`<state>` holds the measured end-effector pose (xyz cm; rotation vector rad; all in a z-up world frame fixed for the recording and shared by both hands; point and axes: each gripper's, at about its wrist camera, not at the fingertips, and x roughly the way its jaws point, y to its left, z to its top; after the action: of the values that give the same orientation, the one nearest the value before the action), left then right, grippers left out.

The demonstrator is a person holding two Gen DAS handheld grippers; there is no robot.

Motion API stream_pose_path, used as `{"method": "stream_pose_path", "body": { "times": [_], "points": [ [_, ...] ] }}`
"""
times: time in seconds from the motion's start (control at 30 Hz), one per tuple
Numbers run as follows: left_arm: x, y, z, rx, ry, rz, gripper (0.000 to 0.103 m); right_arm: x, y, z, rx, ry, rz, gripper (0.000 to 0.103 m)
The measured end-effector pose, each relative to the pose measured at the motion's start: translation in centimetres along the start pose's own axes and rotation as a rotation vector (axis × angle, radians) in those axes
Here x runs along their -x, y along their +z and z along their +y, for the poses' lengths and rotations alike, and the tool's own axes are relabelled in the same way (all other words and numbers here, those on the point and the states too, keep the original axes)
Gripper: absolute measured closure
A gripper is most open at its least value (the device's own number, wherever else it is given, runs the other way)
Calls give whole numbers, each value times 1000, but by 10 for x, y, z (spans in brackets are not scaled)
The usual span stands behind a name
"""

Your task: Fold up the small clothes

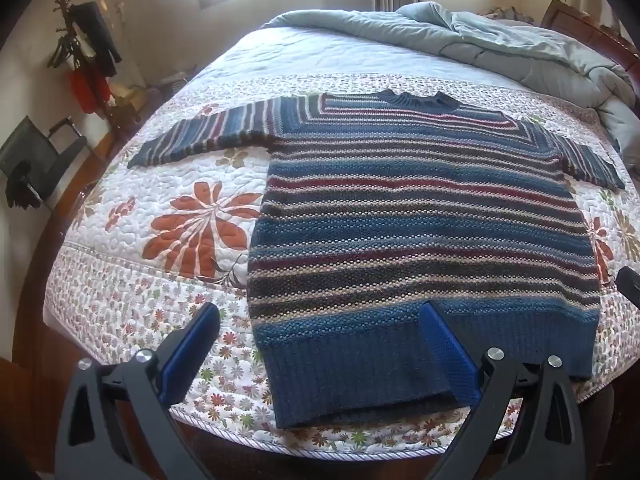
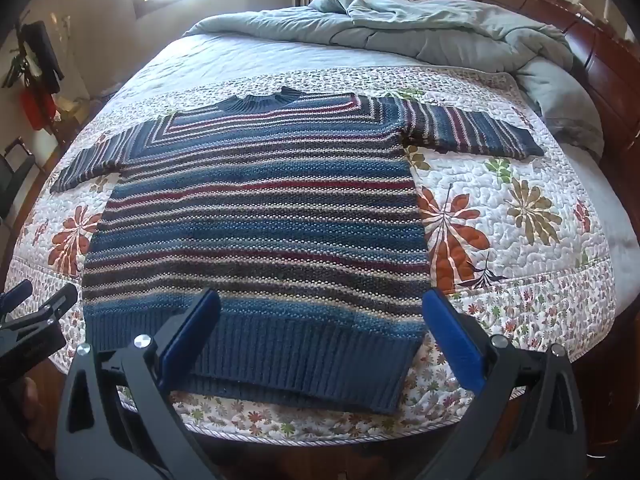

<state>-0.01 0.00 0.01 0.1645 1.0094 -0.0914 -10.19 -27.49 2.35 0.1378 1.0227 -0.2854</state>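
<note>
A striped knit sweater in blue, dark red and cream lies flat on the bed, collar far, ribbed hem near, both sleeves spread out sideways. My left gripper hangs open above the hem's left corner, with nothing between its blue pads. In the right wrist view the same sweater fills the middle. My right gripper stands open above the hem's right part, also holding nothing. The left gripper shows at that view's left edge.
A floral quilt covers the bed under the sweater. A crumpled grey-blue duvet is heaped at the far end by the dark wooden headboard. A coat rack and a dark chair stand left of the bed.
</note>
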Motion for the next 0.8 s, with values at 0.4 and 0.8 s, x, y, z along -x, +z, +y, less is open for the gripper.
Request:
{"method": "stream_pose_path", "body": {
  "times": [0.4,0.8],
  "points": [
    [0,5,1,7,-3,2,4,-6,0,-2,-5,2,0,2],
    [1,8,-6,-14,-3,-19,4,-17,6,-4,-10,8,12,3]
  ]
}}
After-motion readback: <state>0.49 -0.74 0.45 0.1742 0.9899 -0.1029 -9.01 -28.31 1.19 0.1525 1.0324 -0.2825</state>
